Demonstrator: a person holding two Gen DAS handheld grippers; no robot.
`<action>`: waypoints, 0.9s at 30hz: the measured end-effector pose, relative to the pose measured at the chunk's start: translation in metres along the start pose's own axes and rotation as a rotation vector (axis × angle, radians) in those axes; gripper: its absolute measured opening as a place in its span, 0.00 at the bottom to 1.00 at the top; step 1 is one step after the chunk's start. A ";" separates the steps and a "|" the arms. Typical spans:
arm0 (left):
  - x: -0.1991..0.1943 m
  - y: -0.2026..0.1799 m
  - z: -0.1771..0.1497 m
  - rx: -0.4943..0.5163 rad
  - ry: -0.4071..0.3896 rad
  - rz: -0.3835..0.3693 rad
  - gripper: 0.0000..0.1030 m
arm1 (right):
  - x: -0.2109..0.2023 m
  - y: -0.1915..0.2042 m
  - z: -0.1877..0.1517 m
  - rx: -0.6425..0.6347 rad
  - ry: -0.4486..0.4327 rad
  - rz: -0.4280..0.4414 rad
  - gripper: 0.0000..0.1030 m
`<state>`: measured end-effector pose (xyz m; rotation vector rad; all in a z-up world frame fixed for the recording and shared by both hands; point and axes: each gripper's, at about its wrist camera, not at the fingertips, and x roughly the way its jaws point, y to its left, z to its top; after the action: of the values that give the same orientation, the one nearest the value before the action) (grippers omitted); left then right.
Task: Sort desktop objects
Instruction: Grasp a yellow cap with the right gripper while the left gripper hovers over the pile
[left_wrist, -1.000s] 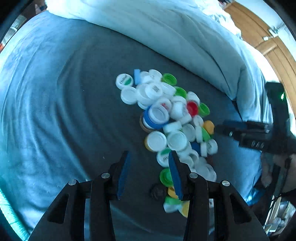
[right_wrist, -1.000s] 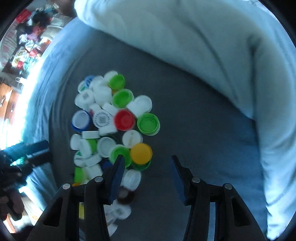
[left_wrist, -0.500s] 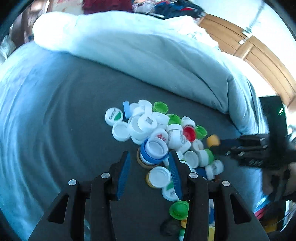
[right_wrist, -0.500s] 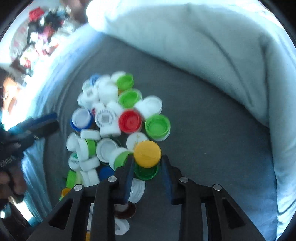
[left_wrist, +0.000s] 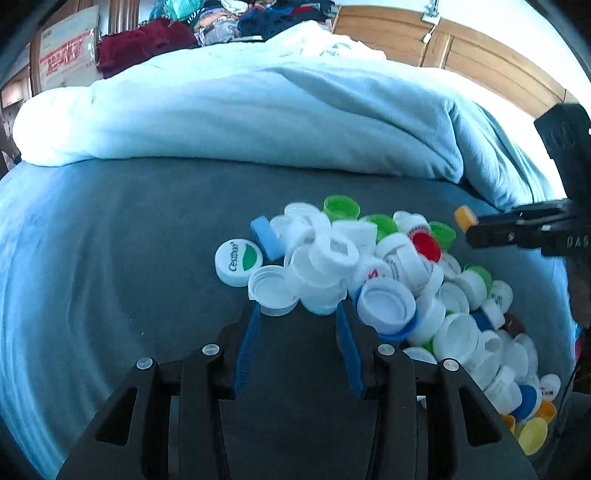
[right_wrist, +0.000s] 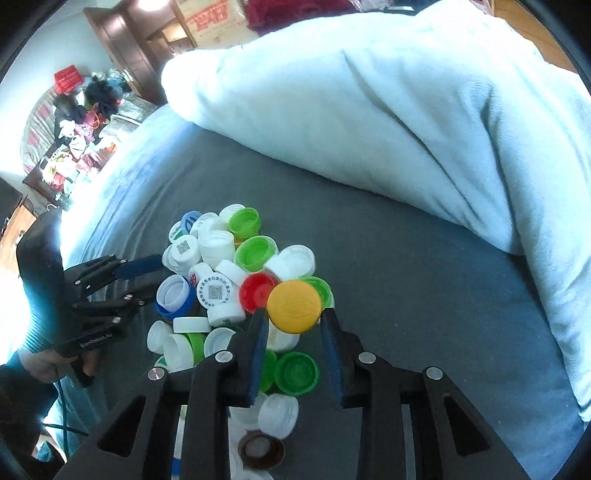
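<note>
My right gripper (right_wrist: 293, 314) has its jaws clamped on a yellow cap (right_wrist: 294, 311), pads pressing its rim from both sides, the cap lifted above the pile of bottle caps (right_wrist: 229, 280). My left gripper (left_wrist: 297, 314) stands with its jaws apart and nothing between the pads; its tips sit at the near edge of the pile, just short of an upturned white cap (left_wrist: 272, 290) and beside a white cap nested in a blue ring (left_wrist: 386, 308).

Taking the pile as my landmark: it lies on the dark grey sheet (left_wrist: 147, 229), a loose heap of mostly white caps with several green ones, a red cap (right_wrist: 258, 291) near its middle and a light blue cap (left_wrist: 266, 238) on its far left fringe in the left view. A white cap with a green swoosh label (left_wrist: 238, 261) lies just left of the pile, flat on the sheet. Beyond the pile a pale blue duvet (left_wrist: 258, 110) is bunched up. In the right view, a green cap (right_wrist: 296, 373) sits open side up at the pile's near edge, beneath my right fingers, and a brown cap (right_wrist: 261, 449) lies closest to the camera. The hand (right_wrist: 48, 363) holding the left gripper shows left of the pile.
</note>
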<state>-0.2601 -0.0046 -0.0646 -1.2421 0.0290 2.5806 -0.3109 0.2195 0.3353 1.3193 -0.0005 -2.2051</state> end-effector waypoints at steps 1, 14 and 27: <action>0.000 0.003 0.001 -0.016 -0.008 0.014 0.36 | 0.003 0.003 0.000 -0.008 -0.010 0.006 0.31; 0.021 0.003 0.013 -0.036 0.016 -0.026 0.40 | 0.005 0.022 -0.003 -0.067 -0.109 0.020 0.31; -0.054 -0.025 -0.044 -0.044 -0.018 -0.070 0.00 | -0.059 0.047 -0.041 -0.055 -0.178 0.043 0.31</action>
<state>-0.1884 0.0009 -0.0483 -1.2127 -0.0743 2.5457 -0.2349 0.2190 0.3752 1.0800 -0.0355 -2.2620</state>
